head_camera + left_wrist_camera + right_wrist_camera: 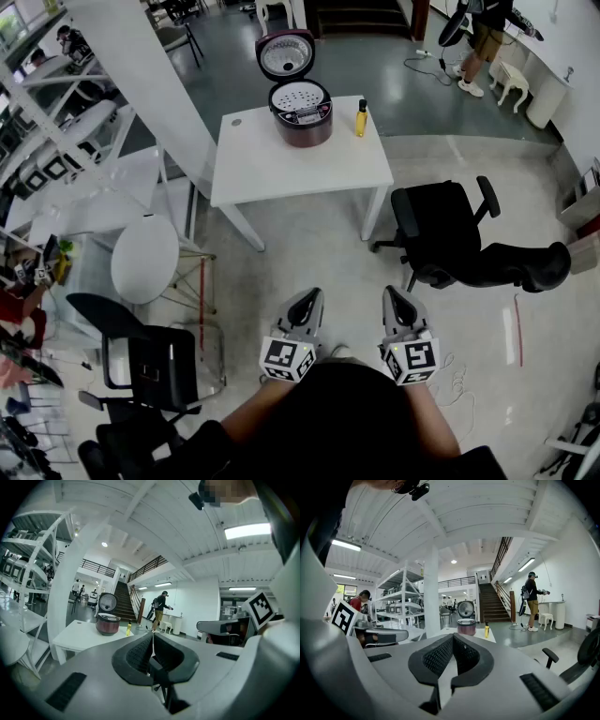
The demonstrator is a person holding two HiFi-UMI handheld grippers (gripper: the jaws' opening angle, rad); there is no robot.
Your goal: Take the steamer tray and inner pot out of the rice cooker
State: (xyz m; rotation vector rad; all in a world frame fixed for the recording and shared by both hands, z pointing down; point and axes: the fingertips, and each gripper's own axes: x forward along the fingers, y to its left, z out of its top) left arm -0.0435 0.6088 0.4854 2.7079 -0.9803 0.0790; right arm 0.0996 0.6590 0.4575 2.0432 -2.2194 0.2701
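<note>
The dark red rice cooker (301,114) stands on the white table (281,164) far ahead, lid up. The perforated steamer tray (298,97) lies in its mouth; the inner pot beneath is hidden. The cooker shows small in the left gripper view (108,623) and in the right gripper view (466,626). My left gripper (309,298) and right gripper (394,295) are held close to my body, well short of the table, both shut and empty. Their tips meet in the left gripper view (152,634) and the right gripper view (453,636).
A yellow bottle (361,119) stands on the table right of the cooker. A black office chair (450,234) sits right of the table. White shelving (56,141) and a white round stool (145,258) are at the left. A person (483,37) stands at the far right.
</note>
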